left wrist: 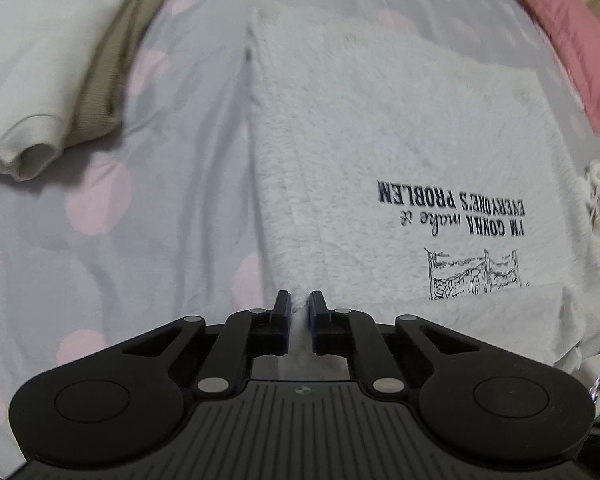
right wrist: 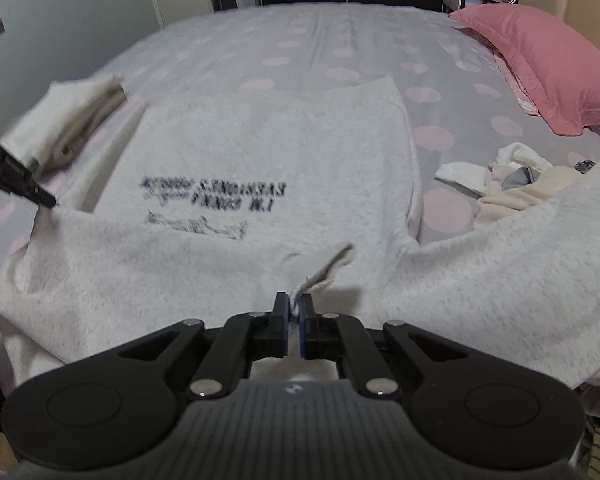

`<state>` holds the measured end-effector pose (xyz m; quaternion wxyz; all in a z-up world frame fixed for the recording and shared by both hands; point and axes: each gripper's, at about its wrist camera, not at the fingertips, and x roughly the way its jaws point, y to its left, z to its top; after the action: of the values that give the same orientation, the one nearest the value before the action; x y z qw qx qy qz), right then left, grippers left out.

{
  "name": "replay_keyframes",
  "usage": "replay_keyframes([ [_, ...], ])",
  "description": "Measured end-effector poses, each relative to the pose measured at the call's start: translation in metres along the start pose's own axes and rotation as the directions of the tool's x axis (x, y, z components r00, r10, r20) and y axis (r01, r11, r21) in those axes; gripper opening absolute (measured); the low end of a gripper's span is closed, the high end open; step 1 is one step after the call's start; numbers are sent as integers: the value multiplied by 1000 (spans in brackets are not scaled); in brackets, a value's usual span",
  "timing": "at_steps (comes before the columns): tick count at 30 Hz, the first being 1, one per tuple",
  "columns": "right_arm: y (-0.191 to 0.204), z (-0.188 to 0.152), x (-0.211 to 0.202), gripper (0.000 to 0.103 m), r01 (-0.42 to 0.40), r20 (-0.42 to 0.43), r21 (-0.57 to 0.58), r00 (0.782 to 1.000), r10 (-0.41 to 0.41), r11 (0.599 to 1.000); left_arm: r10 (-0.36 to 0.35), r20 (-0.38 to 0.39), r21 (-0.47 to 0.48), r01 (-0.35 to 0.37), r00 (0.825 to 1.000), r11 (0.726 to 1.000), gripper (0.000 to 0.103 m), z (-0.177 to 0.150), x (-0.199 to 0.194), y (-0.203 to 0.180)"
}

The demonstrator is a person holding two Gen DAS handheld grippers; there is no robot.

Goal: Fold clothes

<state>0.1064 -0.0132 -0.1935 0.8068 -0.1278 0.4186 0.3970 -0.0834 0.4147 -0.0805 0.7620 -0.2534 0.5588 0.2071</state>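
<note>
A white fleece sweatshirt [left wrist: 400, 140] with dark printed lettering lies spread on the bed, print side up. My left gripper [left wrist: 299, 306] points steeply down at its left edge, and its jaws stand narrow with a fold of the white fabric pinched between the pads. In the right wrist view the same sweatshirt [right wrist: 260, 152] lies ahead, one part folded across its near end. My right gripper [right wrist: 299, 306] is shut on a bunched bit of that near edge. The left gripper's fingertips [right wrist: 40, 198] show blurred at the sweatshirt's left corner.
The bed sheet [left wrist: 160, 200] is grey with pink dots. A folded stack of white and tan clothes [left wrist: 52, 60] [right wrist: 72, 120] lies to the left. A pink pillow [right wrist: 540, 60] [left wrist: 572, 40] lies at the right, with a loose pile of clothes [right wrist: 512, 176] below it.
</note>
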Motion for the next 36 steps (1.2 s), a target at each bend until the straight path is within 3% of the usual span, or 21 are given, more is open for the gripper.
replay_keyframes([
  [4,1,2,6,6,-43,-1,32,999,43,999,31,-7,-56,-31,1000,998,5,-5,-1,35],
  [6,5,3,14,6,-54,-7,26,999,54,998,127,-1,-47,-127,992,991,0,-8,3,45],
  [8,9,4,23,5,-53,-21,16,998,53,998,258,28,-10,-258,966,966,0,-9,6,51],
  [11,13,3,35,6,-33,-43,-5,999,33,999,195,22,-76,-193,981,978,0,-11,8,69],
  [15,8,1,39,6,-12,-56,9,998,13,1000,124,43,-51,-121,991,991,0,-14,7,61],
  [16,7,1,40,8,-12,-58,16,998,13,1000,97,46,-46,-95,994,994,4,-15,7,58],
  [19,5,2,40,11,-11,-60,32,998,13,999,42,41,-29,-40,998,999,32,-14,11,48],
  [22,4,2,39,11,-6,-56,45,998,9,999,57,39,-12,-56,998,998,40,-14,17,41],
  [28,7,2,42,15,-10,-62,36,998,12,999,52,30,-53,-50,998,997,40,-9,36,46],
  [31,6,2,43,15,-7,-65,34,998,9,999,43,-15,-39,-43,999,998,39,-10,48,41],
  [33,4,1,44,15,-4,-71,40,997,7,999,61,-31,-9,-61,998,998,36,-12,53,34],
  [36,2,0,47,15,3,-83,43,997,0,999,103,-28,20,-103,994,994,18,-12,53,30],
])
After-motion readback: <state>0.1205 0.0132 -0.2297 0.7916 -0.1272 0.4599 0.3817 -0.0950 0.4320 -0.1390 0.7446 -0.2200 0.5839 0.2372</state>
